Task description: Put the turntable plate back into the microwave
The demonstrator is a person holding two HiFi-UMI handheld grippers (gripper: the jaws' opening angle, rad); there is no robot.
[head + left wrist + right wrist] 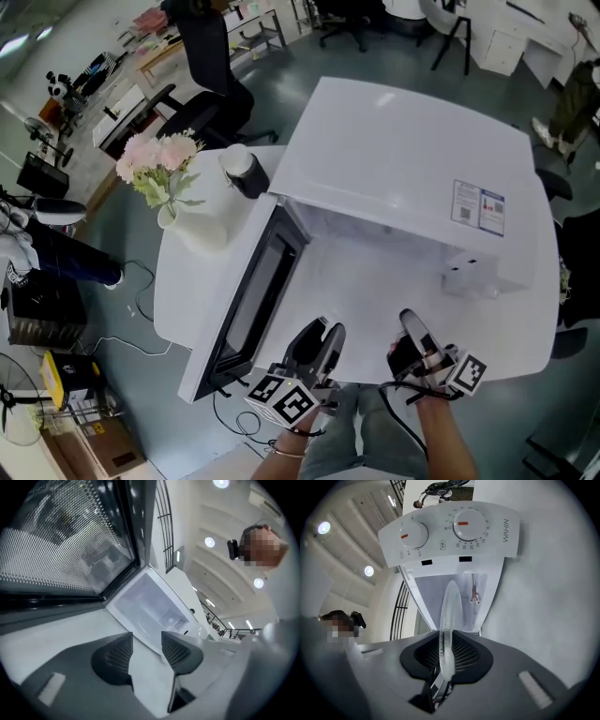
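The white microwave (412,178) stands on a white table with its door (251,291) swung open to the left. The clear glass turntable plate (451,616) shows edge-on in the right gripper view, upright in front of the open cavity (440,592) and below the control dials (450,531). My right gripper (446,656) is shut on the plate's near rim. In the head view it (408,328) sits at the microwave's front. My left gripper (147,646) stands open with nothing between its pads, beside the door's mesh window (65,541). It (323,333) is just left of the right gripper.
A white vase with pink flowers (164,169) and a dark-based white object (246,173) stand on the table (178,281) left of the microwave. Black office chairs (211,84) and desks fill the floor behind. A cardboard box (94,441) lies at the lower left.
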